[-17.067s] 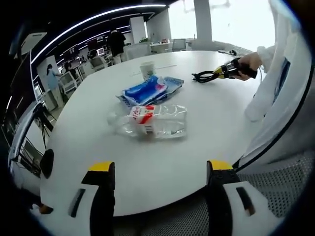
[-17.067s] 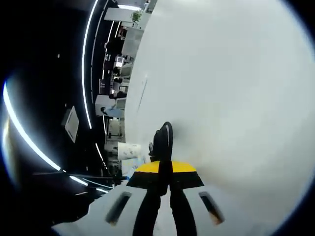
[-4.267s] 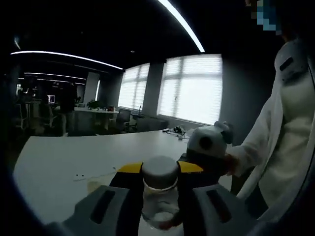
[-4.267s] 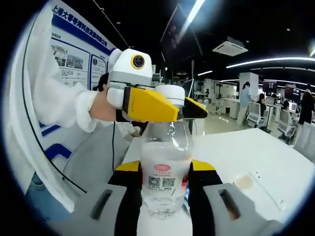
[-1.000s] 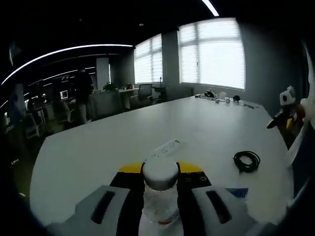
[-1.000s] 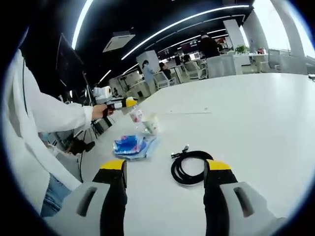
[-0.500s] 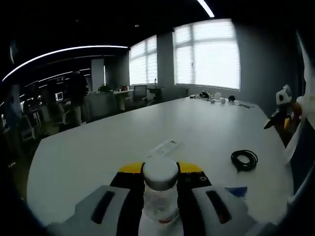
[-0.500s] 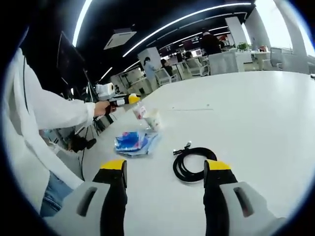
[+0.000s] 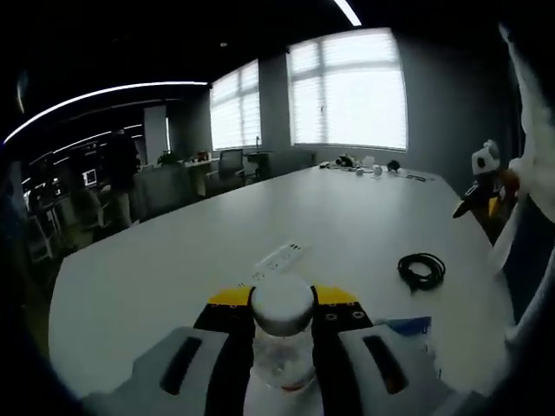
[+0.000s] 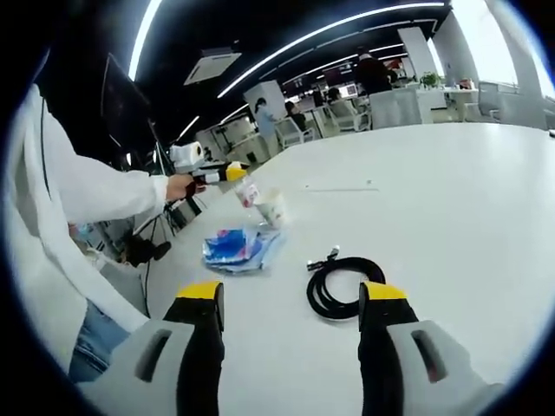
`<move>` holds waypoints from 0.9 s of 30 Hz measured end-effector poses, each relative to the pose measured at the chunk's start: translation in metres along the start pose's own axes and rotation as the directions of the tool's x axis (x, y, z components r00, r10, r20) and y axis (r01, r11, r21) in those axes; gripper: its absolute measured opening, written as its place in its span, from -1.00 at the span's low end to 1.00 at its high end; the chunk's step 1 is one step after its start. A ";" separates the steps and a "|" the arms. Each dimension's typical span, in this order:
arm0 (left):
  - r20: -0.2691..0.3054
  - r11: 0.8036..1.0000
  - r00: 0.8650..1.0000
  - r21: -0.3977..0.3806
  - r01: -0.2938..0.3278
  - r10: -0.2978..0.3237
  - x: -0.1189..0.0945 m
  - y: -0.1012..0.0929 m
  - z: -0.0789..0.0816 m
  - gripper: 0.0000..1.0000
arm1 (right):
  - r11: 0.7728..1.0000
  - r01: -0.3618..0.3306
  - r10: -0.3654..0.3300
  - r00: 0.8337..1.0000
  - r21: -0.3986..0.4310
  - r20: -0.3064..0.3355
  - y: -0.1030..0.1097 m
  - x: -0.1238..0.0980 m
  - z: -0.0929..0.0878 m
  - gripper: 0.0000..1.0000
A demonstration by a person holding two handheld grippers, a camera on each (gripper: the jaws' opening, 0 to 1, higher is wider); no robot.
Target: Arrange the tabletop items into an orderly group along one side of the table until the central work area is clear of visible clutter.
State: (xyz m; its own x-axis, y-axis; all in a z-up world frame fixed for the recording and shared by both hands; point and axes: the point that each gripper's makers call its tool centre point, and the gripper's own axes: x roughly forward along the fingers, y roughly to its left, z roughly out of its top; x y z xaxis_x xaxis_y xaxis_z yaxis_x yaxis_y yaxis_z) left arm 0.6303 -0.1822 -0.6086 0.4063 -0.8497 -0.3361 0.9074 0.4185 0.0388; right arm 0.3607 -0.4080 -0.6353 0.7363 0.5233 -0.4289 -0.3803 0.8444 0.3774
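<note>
The water bottle (image 9: 282,342) sits upright between my left gripper (image 9: 282,316)'s jaws, white cap uppermost, clamped around the neck and shoulder; in the right gripper view the same bottle (image 10: 246,192) shows small at the far-left edge of the table (image 10: 451,199), held out by the left gripper (image 10: 227,176) just beside a pale paper cup (image 10: 271,208); I judge it light, thin-walled clear plastic, likely to dent under a hard squeeze and slick where the label ends, so the stiff neck under the cap is the sound place to hold it; how much water is in it I cannot tell.

The other pieces lie near that same side: a blue plastic packet (image 10: 232,248), soft and crinkly I judge, best pinched at an edge; a coiled black cable (image 10: 342,288), limp and springy, best taken across the bundled loops so it does not uncoil; in the left gripper view the cable (image 9: 421,269) lies to the right on the table (image 9: 173,260), a corner of the packet (image 9: 408,327) just right of my jaws, and a flat white strip (image 9: 277,256) lies further out.

My right gripper (image 10: 290,299) hovers low over the table, jaws wide apart and holding nothing, aimed at the cable, which lies between and just beyond the tips; the person's white sleeve (image 10: 95,195) reaches out to the left gripper, arm extended and roughly level.
</note>
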 end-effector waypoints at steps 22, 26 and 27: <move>0.070 0.993 0.994 -0.080 -0.082 0.088 -0.008 0.014 0.024 -0.11 | 1.000 -0.007 0.007 1.000 0.012 -0.006 0.000 0.001 -0.004 0.23; 0.067 0.988 0.991 -0.109 -0.109 0.117 -0.014 0.016 0.026 0.15 | 1.000 -0.016 0.016 1.000 0.017 -0.005 0.003 0.002 -0.005 0.24; 0.060 0.987 0.991 -0.112 -0.116 0.124 -0.016 0.016 0.025 0.20 | 1.000 -0.019 0.019 1.000 0.018 -0.004 0.004 0.002 -0.004 0.24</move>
State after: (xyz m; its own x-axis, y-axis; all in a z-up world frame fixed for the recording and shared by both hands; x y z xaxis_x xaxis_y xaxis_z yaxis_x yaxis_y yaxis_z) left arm 0.6414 -0.1700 -0.5796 0.5210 -0.8091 -0.2719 0.8361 0.5479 -0.0284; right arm 0.3581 -0.4030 -0.6382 0.7270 0.5397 -0.4245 -0.3842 0.8322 0.3999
